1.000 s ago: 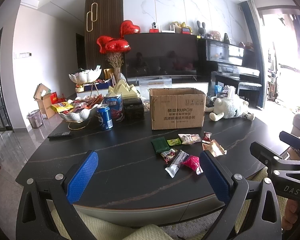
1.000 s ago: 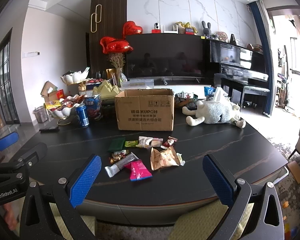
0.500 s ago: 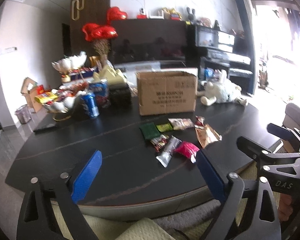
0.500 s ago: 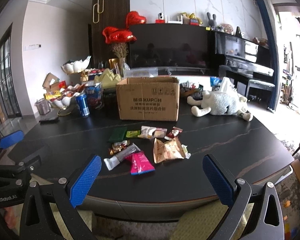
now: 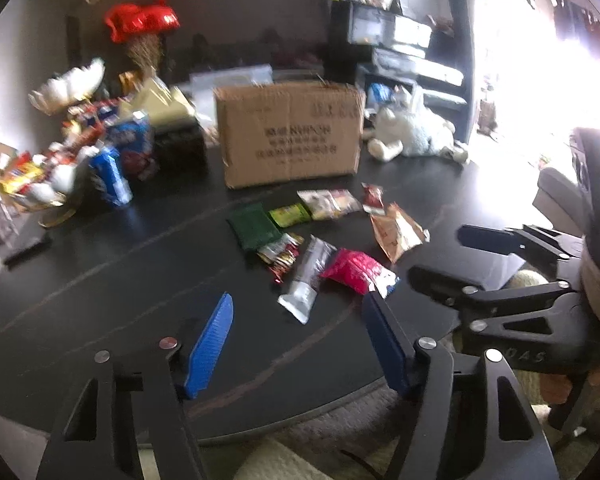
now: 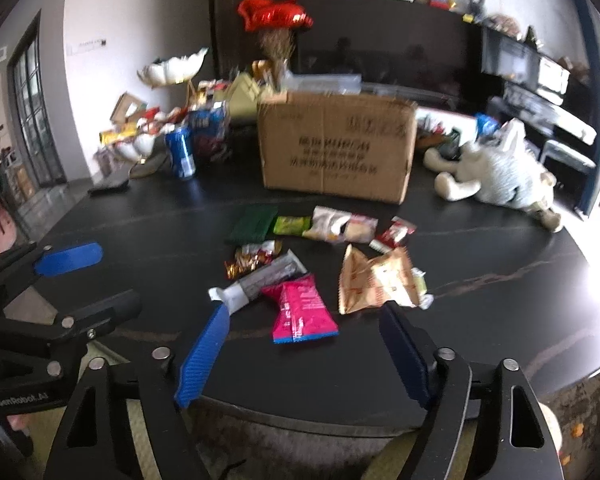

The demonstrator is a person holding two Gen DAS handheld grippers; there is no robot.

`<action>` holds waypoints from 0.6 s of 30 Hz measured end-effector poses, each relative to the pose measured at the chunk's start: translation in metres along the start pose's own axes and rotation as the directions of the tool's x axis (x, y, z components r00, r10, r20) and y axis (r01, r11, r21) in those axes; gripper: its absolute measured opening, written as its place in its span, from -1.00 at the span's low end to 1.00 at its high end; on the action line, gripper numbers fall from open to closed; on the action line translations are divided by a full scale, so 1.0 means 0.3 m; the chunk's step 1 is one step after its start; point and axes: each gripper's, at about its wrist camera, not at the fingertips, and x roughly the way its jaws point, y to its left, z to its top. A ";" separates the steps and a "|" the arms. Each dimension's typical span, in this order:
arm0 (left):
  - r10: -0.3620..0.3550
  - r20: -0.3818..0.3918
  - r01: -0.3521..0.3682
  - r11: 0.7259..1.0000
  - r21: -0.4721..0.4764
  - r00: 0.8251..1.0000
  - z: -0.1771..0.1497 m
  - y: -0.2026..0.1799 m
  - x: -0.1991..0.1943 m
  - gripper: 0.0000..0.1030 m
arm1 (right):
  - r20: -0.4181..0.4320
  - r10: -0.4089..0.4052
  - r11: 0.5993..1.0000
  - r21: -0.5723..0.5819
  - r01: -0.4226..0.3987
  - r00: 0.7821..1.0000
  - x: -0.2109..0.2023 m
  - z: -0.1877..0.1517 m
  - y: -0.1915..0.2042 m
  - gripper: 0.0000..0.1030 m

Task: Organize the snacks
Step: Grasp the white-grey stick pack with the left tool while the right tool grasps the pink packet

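Observation:
Several snack packets lie loose on the black table [image 6: 480, 332]: a pink packet [image 6: 303, 309] [image 5: 354, 270], a grey-white bar [image 6: 256, 282] [image 5: 311, 278], a tan bag [image 6: 376, 280] [image 5: 396, 230], a dark green pouch [image 6: 253, 223] [image 5: 254, 225] and smaller ones. An open cardboard box [image 6: 336, 145] [image 5: 288, 132] stands behind them. My left gripper [image 5: 300, 344] is open and empty, near the table's front edge. My right gripper [image 6: 304, 354] is open and empty, just short of the pink packet.
A blue can [image 6: 181, 152], a snack-filled white bowl [image 5: 40, 184] and a remote [image 5: 26, 246] sit at the table's left. A white plush toy [image 6: 496, 172] lies at the right. Red heart balloons [image 6: 276, 12] stand behind the box.
Both grippers have moved forward and lower over the table toward the packets. The views are blurred from motion. Both stay open.

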 end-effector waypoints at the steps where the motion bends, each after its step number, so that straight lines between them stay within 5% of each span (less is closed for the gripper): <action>1: -0.018 -0.022 0.018 1.000 -0.002 1.000 0.004 0.006 0.029 0.20 | -0.021 0.012 1.000 -0.008 -0.013 1.000 0.027 0.001 0.000 0.42; 8: -0.078 -0.109 0.080 0.997 0.012 0.991 0.035 0.016 0.166 -0.15 | -0.128 0.078 0.997 -0.008 -0.079 0.989 0.169 0.015 -0.030 0.22; 18: -0.150 -0.182 0.158 0.987 0.027 0.972 0.064 0.027 0.300 -0.34 | -0.202 0.157 0.988 0.025 -0.155 0.967 0.286 0.027 -0.058 0.02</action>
